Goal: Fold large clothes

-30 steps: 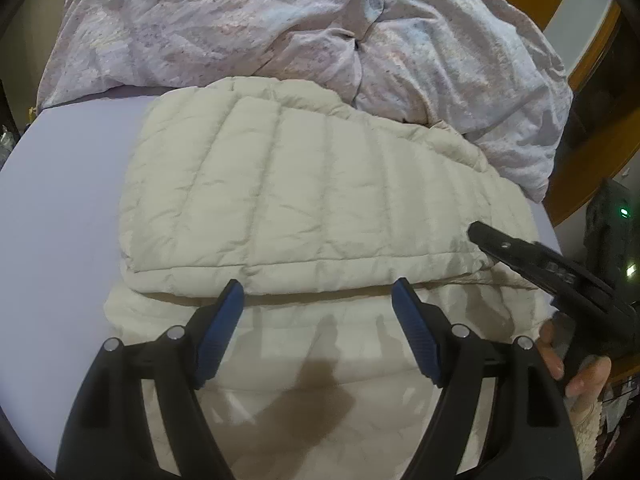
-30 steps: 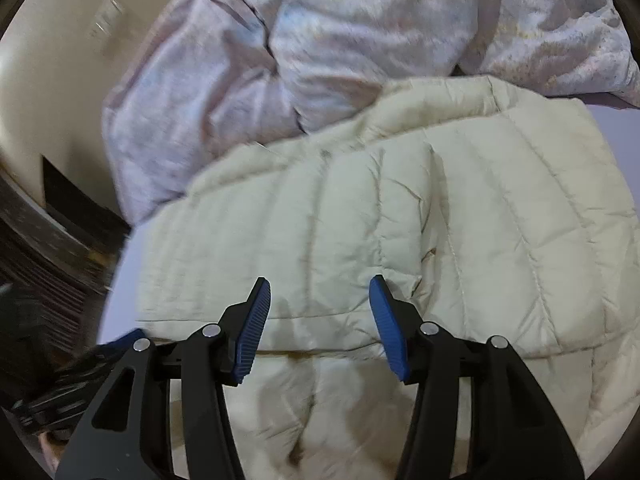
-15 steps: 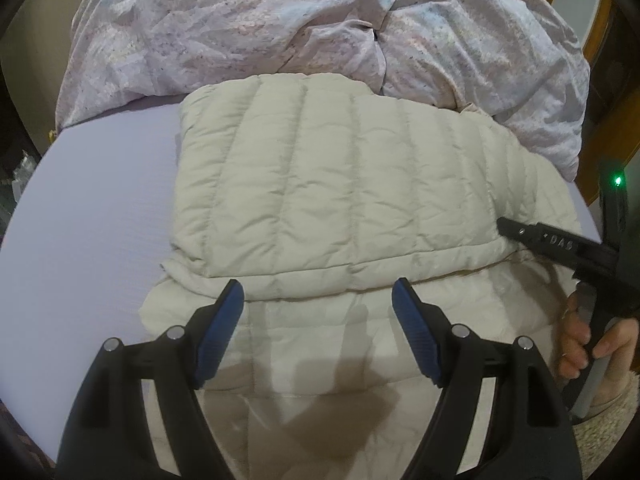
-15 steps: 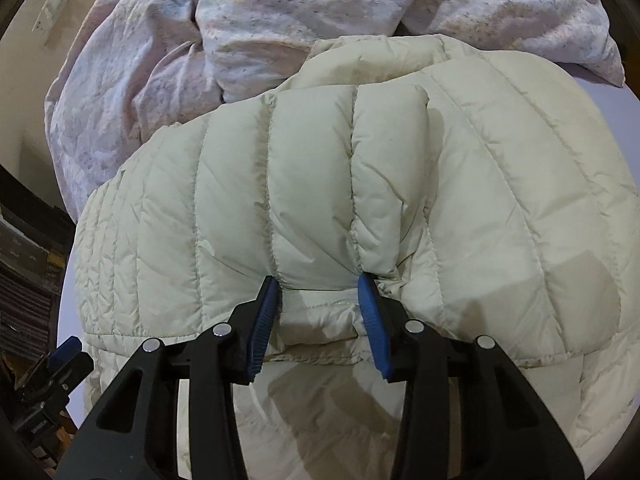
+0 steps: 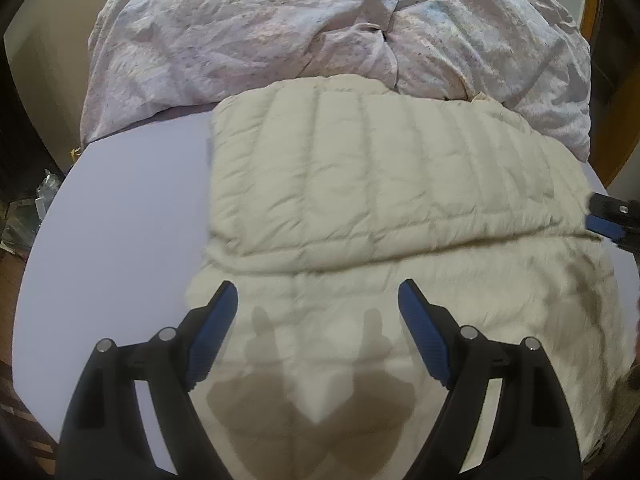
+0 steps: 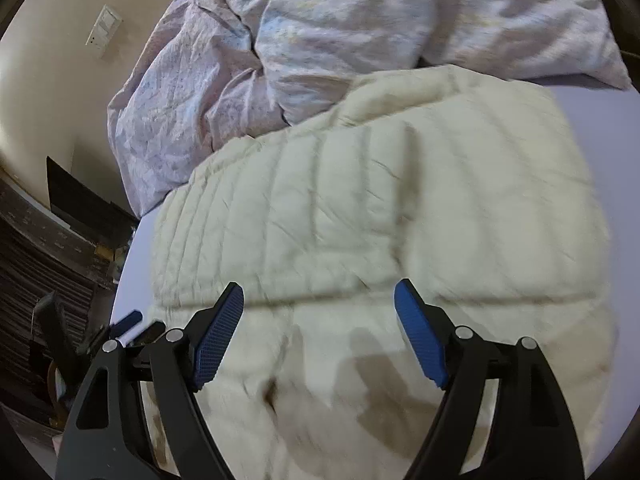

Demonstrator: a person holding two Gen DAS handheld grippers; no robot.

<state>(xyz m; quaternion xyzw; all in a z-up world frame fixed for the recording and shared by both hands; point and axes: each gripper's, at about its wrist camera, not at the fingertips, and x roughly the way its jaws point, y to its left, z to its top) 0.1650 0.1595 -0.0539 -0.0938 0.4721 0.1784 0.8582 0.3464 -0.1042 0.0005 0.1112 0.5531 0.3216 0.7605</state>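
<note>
A cream quilted down jacket [image 5: 380, 184] lies on the lilac bed sheet [image 5: 120, 220], its upper layer folded over a lower one. My left gripper [image 5: 317, 286] hovers over the lower layer near the fold's edge; its jaws are opening and nothing is between them. In the right wrist view the jacket [image 6: 380, 208] fills the middle. My right gripper [image 6: 319, 286] hangs just in front of the folded edge, its jaws opening and free of the fabric. The right gripper [image 5: 608, 220] shows at the left view's right edge, and the left gripper [image 6: 128, 320] at the right view's left edge.
A crumpled pale floral duvet [image 5: 280, 32] is heaped behind the jacket. Bare sheet [image 6: 580, 112] lies beside it. Floor clutter [image 5: 24, 216] sits past the bed's left edge. Dark wooden furniture [image 6: 40, 248] and a wall switch [image 6: 104, 30] stand off the other side.
Half a second ago my right gripper pinched the jacket's folded edge; now it has let go, spread wide and drawn back. My left gripper has shifted sideways and widened slightly.
</note>
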